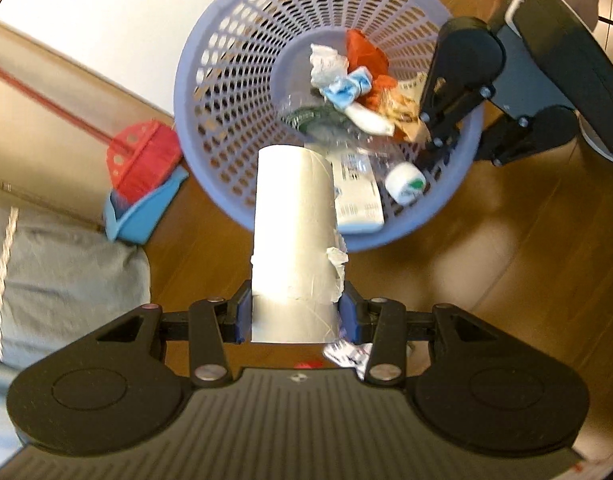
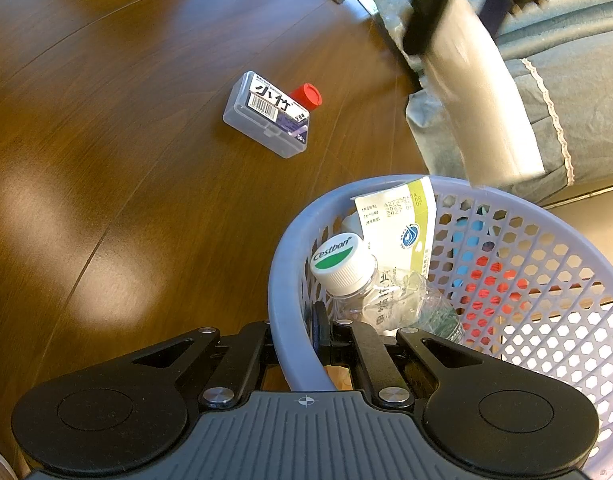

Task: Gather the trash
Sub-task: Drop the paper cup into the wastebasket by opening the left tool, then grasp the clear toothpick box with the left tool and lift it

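Wood floor (image 2: 106,184): one basket (image 2: 290,344), one clear box (image 2: 266,114), one red cap (image 2: 306,95).

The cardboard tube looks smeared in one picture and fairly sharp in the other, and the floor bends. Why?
Right wrist view: the cardboard tube is streaked with motion blur, while the plastic box on the floor stays crisp. Left wrist view: the tube, clamped in the left gripper, is sharper than the softened basket. Both views: the fisheye lens curves floor lines, and pale light patches glare.
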Demonstrator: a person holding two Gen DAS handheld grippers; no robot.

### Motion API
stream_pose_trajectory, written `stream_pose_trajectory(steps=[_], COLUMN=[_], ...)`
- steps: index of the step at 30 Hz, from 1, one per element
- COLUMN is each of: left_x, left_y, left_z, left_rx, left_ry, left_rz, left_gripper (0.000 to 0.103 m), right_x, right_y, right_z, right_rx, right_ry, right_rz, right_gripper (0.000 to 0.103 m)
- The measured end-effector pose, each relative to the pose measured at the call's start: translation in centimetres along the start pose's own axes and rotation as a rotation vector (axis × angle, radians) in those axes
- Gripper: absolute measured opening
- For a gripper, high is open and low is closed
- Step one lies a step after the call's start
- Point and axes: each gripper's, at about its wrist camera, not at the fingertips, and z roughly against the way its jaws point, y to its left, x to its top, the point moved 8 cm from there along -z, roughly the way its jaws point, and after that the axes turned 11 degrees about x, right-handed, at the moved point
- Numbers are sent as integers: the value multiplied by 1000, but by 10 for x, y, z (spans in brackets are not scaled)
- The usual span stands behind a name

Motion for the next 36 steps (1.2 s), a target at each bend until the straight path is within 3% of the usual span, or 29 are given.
stream_pose_trajectory(steps=[9,11,12,16,22,26,36], left_x=[66,85,93,100,57,18,-88], left_y=[2,2,2,7,20,21,19], left_z=[-33,-43,-48,-47,-36,-30,-26], left_rx=[5,6,-3,1,74,84,44], left_ry=[-76,-97,-95,-108,-71,-23,188], left_rz=[-19,10,27,52,-16,-12,245], left_gripper=[40,47,56,57,57,57,62], right_x=[5,5,6,5,4,2,1], right_y=[-3,-4,-4,-4,-2,-3,-1], right_z=[-3,-3,-3,-5,-6,-4,-3], right_rx=[-3,-4,-5,-6,-9,-10,-8], right_ry=[-9,-12,-12,-14,-19,-19,-12], right_rz=[-10,-12,-14,-20,-19,-26,-18], right_gripper=[0,0,0,0,0,0,1])
